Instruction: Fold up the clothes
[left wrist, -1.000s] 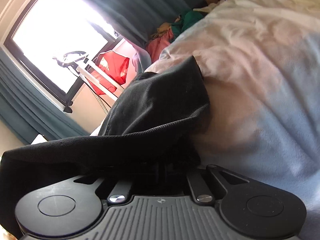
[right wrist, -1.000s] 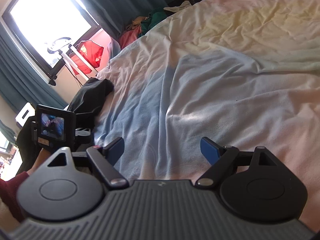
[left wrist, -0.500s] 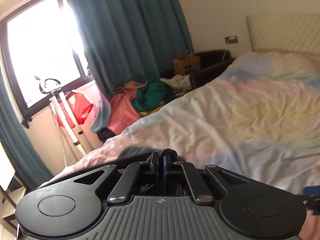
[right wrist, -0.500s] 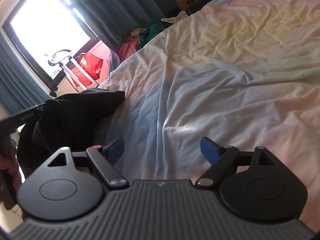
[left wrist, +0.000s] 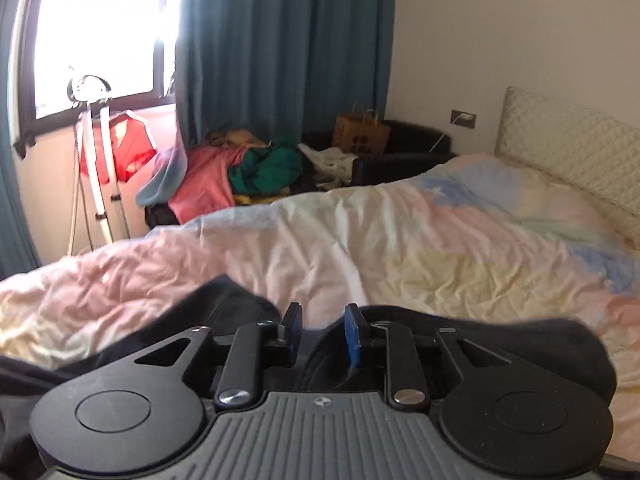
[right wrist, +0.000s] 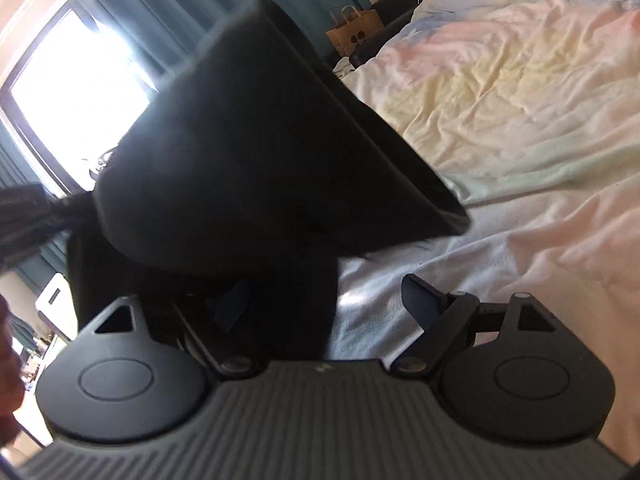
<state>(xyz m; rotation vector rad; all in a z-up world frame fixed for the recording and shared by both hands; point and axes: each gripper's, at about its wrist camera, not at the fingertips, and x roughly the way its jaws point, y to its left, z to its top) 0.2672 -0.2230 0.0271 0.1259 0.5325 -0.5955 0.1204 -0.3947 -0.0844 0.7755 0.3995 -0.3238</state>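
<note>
A black garment [left wrist: 224, 312] lies on the pastel bedspread [left wrist: 400, 248], right under and around my left gripper [left wrist: 322, 330]. The left gripper's blue pads stand a little apart with nothing between them. In the right wrist view the same black garment [right wrist: 256, 152] is in the air, blurred, filling the left half of the frame above the bedspread [right wrist: 520, 120]. My right gripper [right wrist: 324, 304] is open; its left finger [right wrist: 232, 308] is behind the cloth, its right finger [right wrist: 424, 300] is over bare sheet.
A heap of pink and green clothes [left wrist: 256, 172] lies beyond the bed by the blue curtain [left wrist: 280, 48]. A paper bag [left wrist: 362, 134] stands on a dark seat. A white stand [left wrist: 96, 160] is by the window. The headboard [left wrist: 572, 152] is at the right.
My left gripper swung up over the bed with the black garment, then opened and let it go. The garment now flies across in front of my right gripper.
</note>
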